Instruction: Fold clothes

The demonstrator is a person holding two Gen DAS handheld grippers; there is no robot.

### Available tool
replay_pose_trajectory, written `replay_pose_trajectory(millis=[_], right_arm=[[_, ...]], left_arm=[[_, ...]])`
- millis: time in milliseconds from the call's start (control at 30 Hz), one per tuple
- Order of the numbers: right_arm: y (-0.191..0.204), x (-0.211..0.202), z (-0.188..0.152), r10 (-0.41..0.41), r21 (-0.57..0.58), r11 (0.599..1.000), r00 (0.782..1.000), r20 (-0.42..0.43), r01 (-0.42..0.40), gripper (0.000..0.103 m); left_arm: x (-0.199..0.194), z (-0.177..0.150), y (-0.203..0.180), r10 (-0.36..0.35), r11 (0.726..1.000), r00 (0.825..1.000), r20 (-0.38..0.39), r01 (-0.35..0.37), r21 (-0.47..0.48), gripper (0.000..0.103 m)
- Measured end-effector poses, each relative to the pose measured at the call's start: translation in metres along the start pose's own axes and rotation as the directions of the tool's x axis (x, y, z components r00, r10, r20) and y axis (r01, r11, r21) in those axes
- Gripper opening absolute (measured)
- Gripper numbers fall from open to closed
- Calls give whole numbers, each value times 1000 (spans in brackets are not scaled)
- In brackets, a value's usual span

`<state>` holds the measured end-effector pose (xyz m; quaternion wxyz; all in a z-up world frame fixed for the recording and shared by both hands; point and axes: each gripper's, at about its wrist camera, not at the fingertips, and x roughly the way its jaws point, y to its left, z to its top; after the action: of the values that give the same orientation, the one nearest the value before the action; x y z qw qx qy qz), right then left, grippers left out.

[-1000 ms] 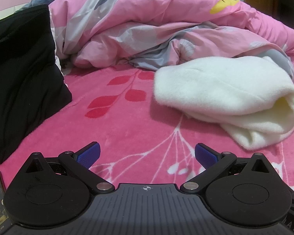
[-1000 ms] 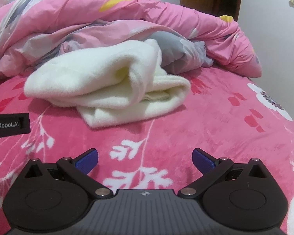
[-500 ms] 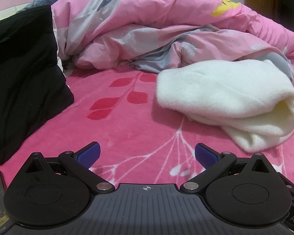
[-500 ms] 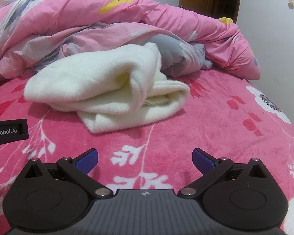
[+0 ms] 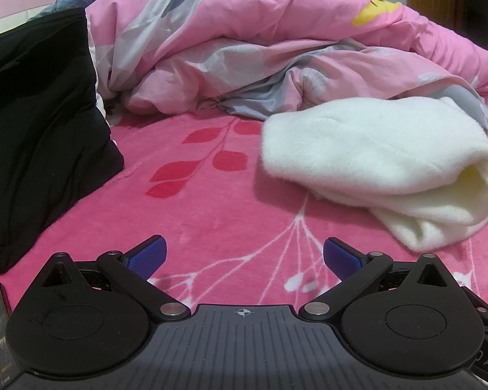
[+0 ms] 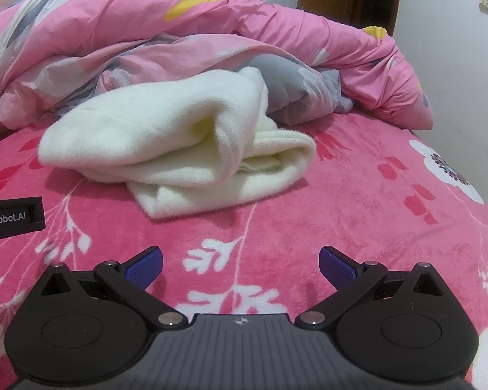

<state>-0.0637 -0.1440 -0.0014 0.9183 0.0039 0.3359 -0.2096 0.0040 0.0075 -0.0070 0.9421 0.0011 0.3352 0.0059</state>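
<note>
Both grippers, left gripper (image 5: 244, 256) and right gripper (image 6: 240, 265), spread empty, short of cream fleece garment (image 6: 179, 139); approach step, next likely grab its near edge.

The right gripper (image 6: 240, 265), jaws spread, hovers over the pink blanket (image 6: 358, 201) near a folded cream garment (image 6: 166, 136).

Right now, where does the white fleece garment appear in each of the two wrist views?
Left wrist view: the white fleece garment lies right of centre, its open rolled end toward the right edge.
Right wrist view: the white fleece garment lies left of centre, its rolled end pointing right.
Shared landmark: the pink and grey duvet is bunched directly behind it in both.
</note>
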Motion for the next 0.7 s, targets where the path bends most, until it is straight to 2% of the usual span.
replay_pose_trajectory(millis=[700], right_arm=[[0,0,1,-1,1,1000,1000,-2,1,103]], left_arm=[[2,1,3,2,1000,1000,-7,-2,-4,103]])
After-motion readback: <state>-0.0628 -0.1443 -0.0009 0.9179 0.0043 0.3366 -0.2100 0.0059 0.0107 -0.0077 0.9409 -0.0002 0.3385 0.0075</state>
